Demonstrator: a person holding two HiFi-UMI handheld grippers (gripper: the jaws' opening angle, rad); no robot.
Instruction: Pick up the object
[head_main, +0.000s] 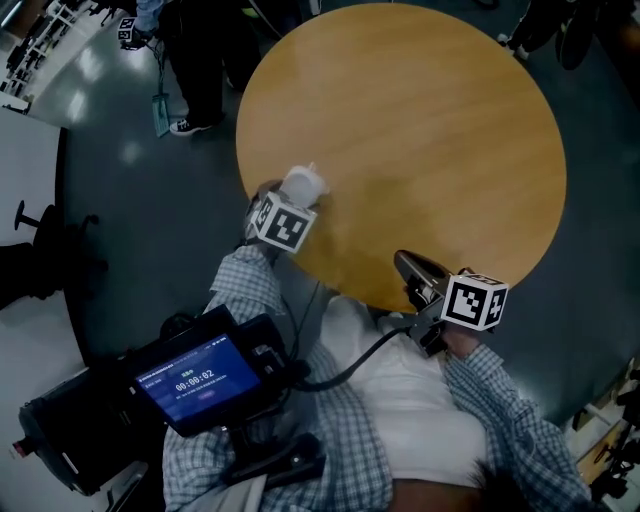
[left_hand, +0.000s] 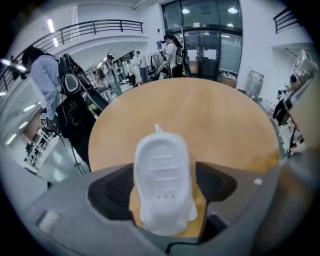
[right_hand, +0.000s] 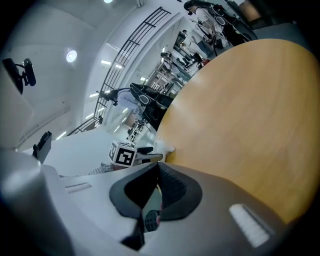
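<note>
The left gripper (left_hand: 164, 189) straddled the white object (left_hand: 161, 165) at the table (head_main: 420, 130) edge, jaws apart and not pressing it — seemingly placed for grasping. The right gripper (right_hand: 156, 186) waited empty, jaws together.

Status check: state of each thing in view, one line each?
white object, lying on the table near its edge, between the left jaws, not gripped
left hand-held gripper, open, pads clear of the object
right hand-held gripper, shut, empty
screen, lit
</note>
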